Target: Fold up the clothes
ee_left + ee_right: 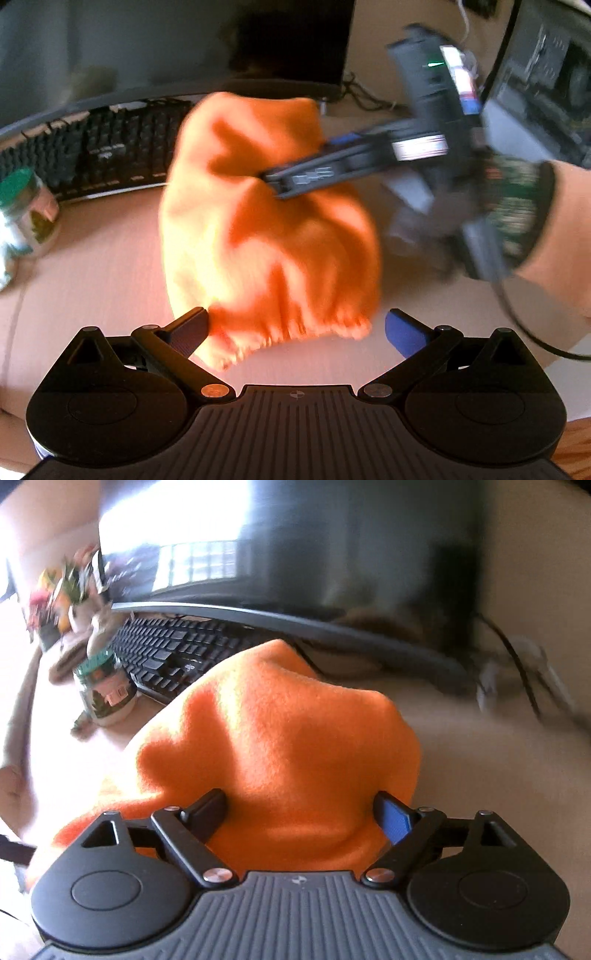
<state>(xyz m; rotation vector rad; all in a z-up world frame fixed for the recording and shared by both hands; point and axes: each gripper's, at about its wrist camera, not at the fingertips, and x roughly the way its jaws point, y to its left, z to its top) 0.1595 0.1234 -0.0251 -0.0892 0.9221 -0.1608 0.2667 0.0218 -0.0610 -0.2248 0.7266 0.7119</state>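
The orange garment [266, 229] sits bunched in a tall heap on the pale desk [92, 295], just in front of the black keyboard [110, 155] and the dark monitor [332, 554]. In the left wrist view the left gripper [295, 328] has its jaws spread wide, with the frilled near hem of the cloth lying between them and brushing the left finger, not pinched. Only this view shows the right gripper [275, 184] from outside: it reaches in from the right, held in a hand [565, 236], its tip buried in the cloth's middle, though blur hides how its fingers stand there. The right wrist view answers that: its jaws are parted with the orange cloth filling the gap and touching both fingers, not squeezed together. That view alone shows blurred flowers [59, 590] far left. A green-lidded jar [105, 686] stands left of the garment, by the keyboard's end, seen in both views.
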